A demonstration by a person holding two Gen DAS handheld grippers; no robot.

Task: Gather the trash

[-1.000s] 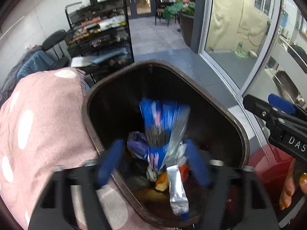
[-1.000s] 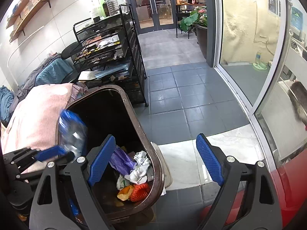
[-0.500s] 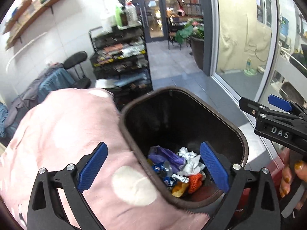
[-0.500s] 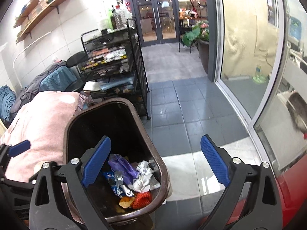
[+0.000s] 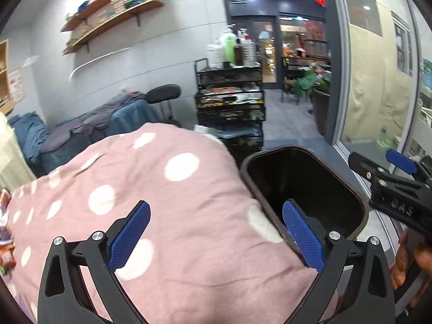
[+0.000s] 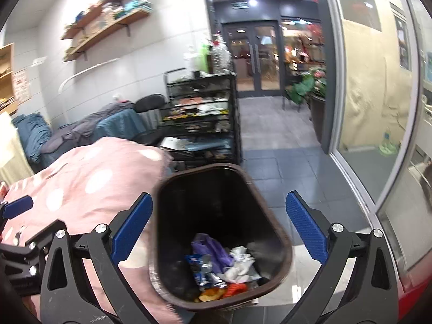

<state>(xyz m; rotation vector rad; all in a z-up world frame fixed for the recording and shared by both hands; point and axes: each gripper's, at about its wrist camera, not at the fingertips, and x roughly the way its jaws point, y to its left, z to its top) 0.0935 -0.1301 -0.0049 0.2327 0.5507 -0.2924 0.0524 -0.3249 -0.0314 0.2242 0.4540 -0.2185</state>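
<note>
A dark brown trash bin (image 6: 162, 216) stands on the floor beside a pink polka-dot cushion (image 6: 89, 186). It holds a blue wrapper (image 6: 198, 266), a purple bag (image 6: 216, 248), crumpled white paper (image 6: 239, 266) and orange scraps (image 6: 235, 289). My right gripper (image 6: 220, 229) is open and empty above the bin. My left gripper (image 5: 216, 237) is open and empty over the cushion (image 5: 162, 202), with the bin (image 5: 361, 210) to its right. The right gripper also shows at the right edge of the left wrist view (image 5: 378, 167).
A black wire rack (image 6: 205, 118) full of items stands behind the bin. A chair and clothes (image 6: 113, 118) lie at the left. Grey tiled floor (image 6: 280, 145) runs to glass doors. A glass wall (image 6: 378, 108) is at the right. Snack packets (image 5: 6, 253) lie at the far left.
The blue wrapper left my left gripper and dropped into the bin. My left gripper opened, then lifted and swung left over the cushion. My right gripper stayed open and rose slightly.
</note>
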